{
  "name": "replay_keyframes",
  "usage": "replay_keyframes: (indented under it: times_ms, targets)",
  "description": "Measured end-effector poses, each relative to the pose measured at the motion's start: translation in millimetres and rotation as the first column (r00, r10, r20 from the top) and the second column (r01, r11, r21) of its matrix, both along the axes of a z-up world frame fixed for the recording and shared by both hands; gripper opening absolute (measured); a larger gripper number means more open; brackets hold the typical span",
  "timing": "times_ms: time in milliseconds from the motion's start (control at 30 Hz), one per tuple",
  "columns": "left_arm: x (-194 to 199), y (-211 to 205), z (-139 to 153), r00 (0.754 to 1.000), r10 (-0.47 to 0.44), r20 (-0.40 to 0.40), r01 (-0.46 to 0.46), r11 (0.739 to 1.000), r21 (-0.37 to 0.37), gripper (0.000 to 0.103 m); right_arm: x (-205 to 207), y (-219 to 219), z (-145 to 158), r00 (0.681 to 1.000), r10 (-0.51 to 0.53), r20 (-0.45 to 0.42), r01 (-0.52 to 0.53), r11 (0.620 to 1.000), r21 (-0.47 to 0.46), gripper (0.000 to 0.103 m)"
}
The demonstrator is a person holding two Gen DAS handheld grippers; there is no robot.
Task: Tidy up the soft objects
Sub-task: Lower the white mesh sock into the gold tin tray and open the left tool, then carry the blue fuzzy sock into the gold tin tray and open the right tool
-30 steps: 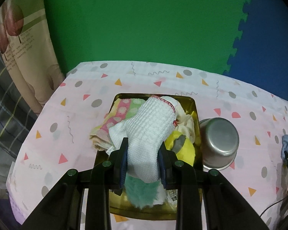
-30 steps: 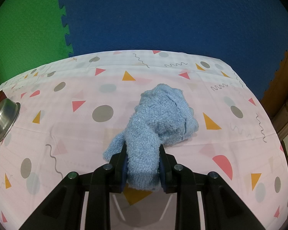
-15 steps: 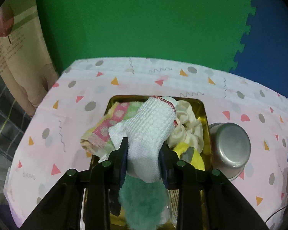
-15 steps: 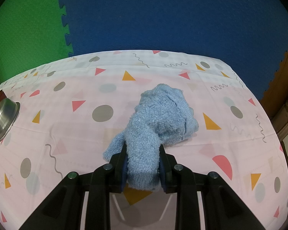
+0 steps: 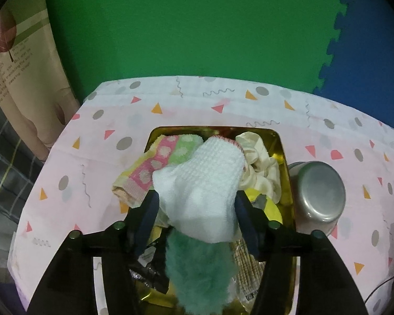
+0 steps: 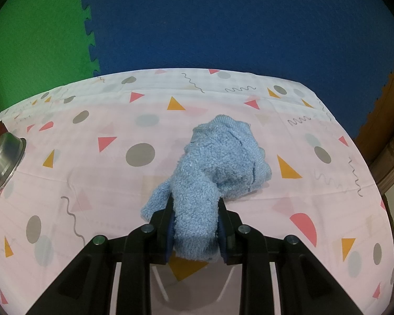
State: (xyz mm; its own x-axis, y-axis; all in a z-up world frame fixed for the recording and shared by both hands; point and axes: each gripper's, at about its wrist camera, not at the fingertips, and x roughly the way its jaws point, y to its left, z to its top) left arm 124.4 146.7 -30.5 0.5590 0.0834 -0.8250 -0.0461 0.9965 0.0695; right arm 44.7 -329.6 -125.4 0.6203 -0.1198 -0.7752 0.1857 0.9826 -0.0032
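Note:
A white waffle-weave cloth (image 5: 202, 183) lies on top of a pile in the gold tray (image 5: 215, 128). It sits between the fingers of my left gripper (image 5: 195, 207), whose jaws are opening and stand wide at its sides. Under it are a teal fluffy cloth (image 5: 199, 267), a pink-and-green dotted cloth (image 5: 157, 162), a cream cloth (image 5: 260, 162) and a yellow item (image 5: 270, 207). In the right wrist view my right gripper (image 6: 195, 210) is shut on a fluffy blue cloth (image 6: 223, 162), the rest of which rests on the table.
An upturned steel bowl (image 5: 317, 191) stands right of the tray and shows at the left edge of the right wrist view (image 6: 2, 162). The table carries a pink patterned cover (image 6: 92, 183). Green and blue foam mats lie beyond. Packets lie in the tray's near end.
My left gripper's jaws have spread apart and the white cloth has widened between them, settling onto the pile. The tray sits closer in view. The right gripper and blue cloth have not moved.

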Motion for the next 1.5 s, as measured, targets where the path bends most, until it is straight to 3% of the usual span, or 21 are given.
replay_keyframes:
  times_ms: [400,667,833,1033,1500]
  targets:
    - [-52,0,30,0.994,0.013,0.106,-0.015,1.0,0.018,0.065,0,1,0,1.0,0.001,-0.003,-0.001,1.0,-0.013,0.027]
    - [-96,12,27,0.982,0.09,0.166,-0.099,0.994,0.045,0.065,1,2,1,1.0,0.0,-0.005,0.0,1.0,-0.025,0.027]
    - [-116,23,16,0.979,0.127,0.158,-0.136,0.989,0.05,0.066,0,1,2,1.0,-0.007,-0.003,0.006,1.0,-0.015,0.027]
    - [-123,33,7,0.973,0.166,0.16,-0.176,0.983,0.047,0.066,-2,1,4,1.0,-0.029,-0.001,0.029,1.0,0.002,0.025]
    - [-133,28,0,0.972,0.133,0.192,-0.151,0.985,0.084,0.071,-21,43,34,0.999,0.033,0.031,-0.033,0.999,-0.013,0.023]
